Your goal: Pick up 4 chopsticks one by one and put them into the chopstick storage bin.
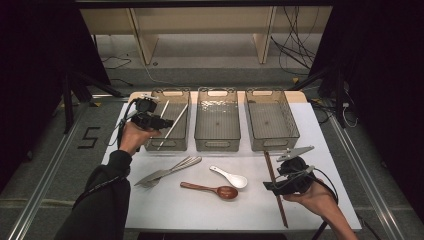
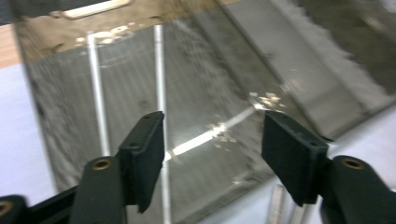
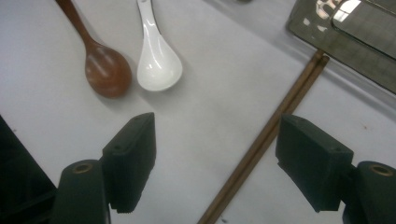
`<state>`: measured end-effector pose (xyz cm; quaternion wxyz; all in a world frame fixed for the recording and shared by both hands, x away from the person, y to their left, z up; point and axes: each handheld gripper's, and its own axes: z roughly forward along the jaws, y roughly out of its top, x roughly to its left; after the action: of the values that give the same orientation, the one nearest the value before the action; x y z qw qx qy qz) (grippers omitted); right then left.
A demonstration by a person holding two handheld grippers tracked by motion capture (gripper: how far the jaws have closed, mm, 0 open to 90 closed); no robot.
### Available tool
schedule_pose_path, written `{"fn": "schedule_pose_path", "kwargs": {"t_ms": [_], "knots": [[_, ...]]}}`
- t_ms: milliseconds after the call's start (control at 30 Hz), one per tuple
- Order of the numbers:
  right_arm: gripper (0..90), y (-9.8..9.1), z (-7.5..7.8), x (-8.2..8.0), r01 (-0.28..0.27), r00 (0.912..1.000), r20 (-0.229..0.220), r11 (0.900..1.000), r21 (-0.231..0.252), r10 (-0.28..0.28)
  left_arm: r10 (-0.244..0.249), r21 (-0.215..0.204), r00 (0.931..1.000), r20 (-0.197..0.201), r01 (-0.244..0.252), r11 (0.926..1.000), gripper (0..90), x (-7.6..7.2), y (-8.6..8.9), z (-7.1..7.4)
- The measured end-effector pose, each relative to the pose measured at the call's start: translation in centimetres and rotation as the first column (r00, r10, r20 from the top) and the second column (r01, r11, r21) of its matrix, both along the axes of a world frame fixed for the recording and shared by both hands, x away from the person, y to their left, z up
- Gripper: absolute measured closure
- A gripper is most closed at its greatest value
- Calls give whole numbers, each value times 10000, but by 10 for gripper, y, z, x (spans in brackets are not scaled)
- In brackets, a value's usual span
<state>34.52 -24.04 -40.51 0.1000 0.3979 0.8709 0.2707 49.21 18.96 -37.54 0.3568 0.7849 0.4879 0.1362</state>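
- Jaws of the left gripper [image 1: 159, 121] stand wide apart with nothing between them, above the left clear smoky plastic bin [image 1: 150, 145].
- White chopsticks [image 1: 173, 126] lie inside that bin, slanted across its floor; in the left gripper view one pale stick [image 2: 205, 135] shows between the open jaws, below them.
- Right gripper [image 1: 274, 188] hovers low over the white table [image 1: 200, 210], jaws spread wide and empty.
- Dark brown wooden chopsticks [image 1: 276, 187] lie on the table under it, running between its jaws in the right gripper view [image 3: 261, 140], untouched.
- Brown wooden spoon [image 1: 212, 189] and white ceramic spoon [image 1: 230, 177] lie side by side mid-table.
- Metal cutlery [image 1: 167, 171] lies left of them.
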Motion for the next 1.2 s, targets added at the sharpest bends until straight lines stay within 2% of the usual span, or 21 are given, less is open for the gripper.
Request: {"fn": "schedule_pose_path", "kwargs": {"t_ms": [67, 233, 333, 400, 533, 600, 667, 800, 967, 1100, 1200], "knots": [[299, -1, -1, 1, 125, 9999, 36, 9999, -107, -125, -210, -220, 9997, 128, 213, 9995, 321, -10, 0, 4], [294, -3, -2, 2, 248, 9996, 109, 9995, -193, -246, -286, -646, 9987, 415, 312, 9974, 270, -30, 4, 6], [294, -2, -3, 2, 302, 9995, 70, 9992, -272, -300, -740, -811, 9968, 314, 763, 9938, 246, -42, 3, 4], [293, -3, -4, 2, 371, 9993, 56, 9987, -338, -369, -1094, -961, 9938, 216, 1109, 9892, 229, -52, 0, 1], [294, -4, -6, 4, 576, 9983, -47, 9968, -549, -579, -1557, -869, 9874, 295, 1577, 9836, 212, -72, -10, -1], [294, -5, -8, 4, 701, 9975, -65, 9948, -733, -708, -1855, -1013, 9821, 326, 1879, 9769, 202, -80, -14, -2], [294, -5, -10, 5, 738, 9971, -122, 9940, -804, -750, -2284, -1202, 9732, 265, 2299, 9658, 193, -89, -18, -3], [294, -7, -13, 7, 892, 9954, -266, 9916, -935, -920, -2537, -1173, 9661, 469, 2576, 9591, 182, -102, -23, -4], [298, -9, -17, 8, 1049, 9932, -389, 9890, -1038, -1095, -2477, -1010, 9664, 681, 2537, 9620, 174, -113, -23, -9], [300, -11, -19, 10, 1113, 9918, -515, 9879, -1080, -1173, -2533, -1059, 9627, 949, 2628, 9590, 168, -122, -18, -9], [309, -11, -20, 10, 1156, 9908, -559, 9860, -1204, -1230, -2483, -878, 9621, 1127, 2585, 9620, 168, -128, -15, -12]]}}
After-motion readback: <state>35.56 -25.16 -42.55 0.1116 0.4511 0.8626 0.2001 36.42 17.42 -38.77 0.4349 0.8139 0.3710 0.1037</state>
